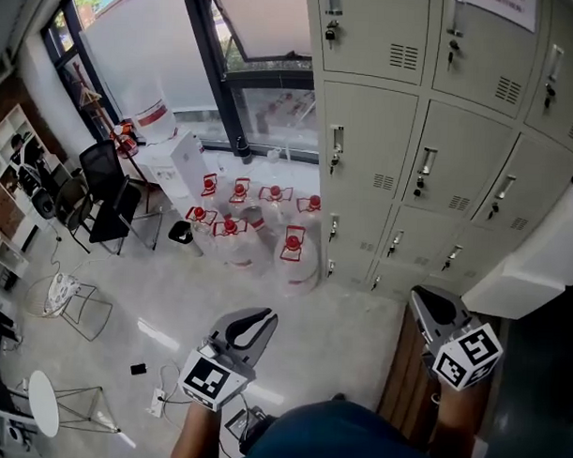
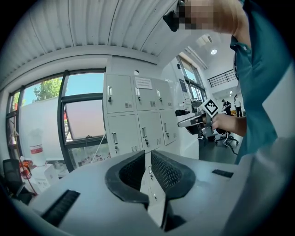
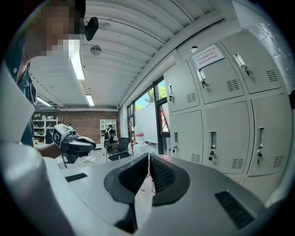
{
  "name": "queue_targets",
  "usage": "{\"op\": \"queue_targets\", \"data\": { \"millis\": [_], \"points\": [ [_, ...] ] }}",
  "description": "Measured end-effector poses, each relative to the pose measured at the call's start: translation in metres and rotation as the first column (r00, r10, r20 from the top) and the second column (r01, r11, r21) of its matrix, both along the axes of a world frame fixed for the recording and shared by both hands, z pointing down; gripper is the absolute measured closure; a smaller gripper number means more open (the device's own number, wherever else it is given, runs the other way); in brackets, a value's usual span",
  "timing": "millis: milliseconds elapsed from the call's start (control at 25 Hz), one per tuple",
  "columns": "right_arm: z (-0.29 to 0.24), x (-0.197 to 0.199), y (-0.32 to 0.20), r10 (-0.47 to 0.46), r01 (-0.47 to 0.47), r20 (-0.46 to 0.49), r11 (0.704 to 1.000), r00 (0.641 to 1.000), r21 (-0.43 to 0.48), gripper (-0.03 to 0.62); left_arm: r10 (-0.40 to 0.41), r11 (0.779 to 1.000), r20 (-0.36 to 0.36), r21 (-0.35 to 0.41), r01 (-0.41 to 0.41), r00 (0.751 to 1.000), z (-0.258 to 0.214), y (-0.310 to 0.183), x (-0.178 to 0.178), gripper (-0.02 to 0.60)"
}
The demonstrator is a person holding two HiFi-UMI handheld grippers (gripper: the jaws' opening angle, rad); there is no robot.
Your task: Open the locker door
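Observation:
A bank of beige metal lockers fills the upper right of the head view, each door with a vertical handle and a small lock; all doors I can see are closed. My left gripper is held low over the floor, well short of the lockers, shut and empty. My right gripper is at the lower right, nearer the bottom locker row, also shut with nothing in it. The left gripper view looks past its touching jaw tips at the lockers. The right gripper view shows its closed tips and the lockers to the right.
Several water jugs with red caps stand on the floor left of the lockers, below a large window. A water dispenser, a black chair and a round white table are on the left. A white block juts in at right.

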State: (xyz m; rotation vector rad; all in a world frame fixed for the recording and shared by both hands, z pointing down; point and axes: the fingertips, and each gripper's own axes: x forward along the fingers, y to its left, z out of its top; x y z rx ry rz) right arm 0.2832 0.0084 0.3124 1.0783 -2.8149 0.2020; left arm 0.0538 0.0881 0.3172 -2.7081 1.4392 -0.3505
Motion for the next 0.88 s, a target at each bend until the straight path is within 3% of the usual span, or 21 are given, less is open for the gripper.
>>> {"op": "queue_targets", "data": {
  "millis": [240, 520, 880],
  "points": [
    [0.011, 0.037, -0.015, 0.058, -0.058, 0.011, 0.998, 0.998, -0.009, 0.557, 0.037, 0.999, -0.001, 0.013, -0.037, 0.999, -0.004, -0.031, 0.028, 0.528],
    [0.024, 0.052, -0.022, 0.175, -0.175, -0.013, 0.984, 0.985, -0.031, 0.557, 0.150, 0.989, -0.019, 0.016, -0.150, 0.989, 0.001, -0.076, 0.035, 0.528],
    [0.007, 0.004, -0.052, 0.330, -0.331, -0.042, 0.943, 0.943, -0.021, 0.557, 0.311, 0.950, -0.041, 0.001, -0.311, 0.950, 0.008, -0.154, -0.011, 0.528]
  ]
}}
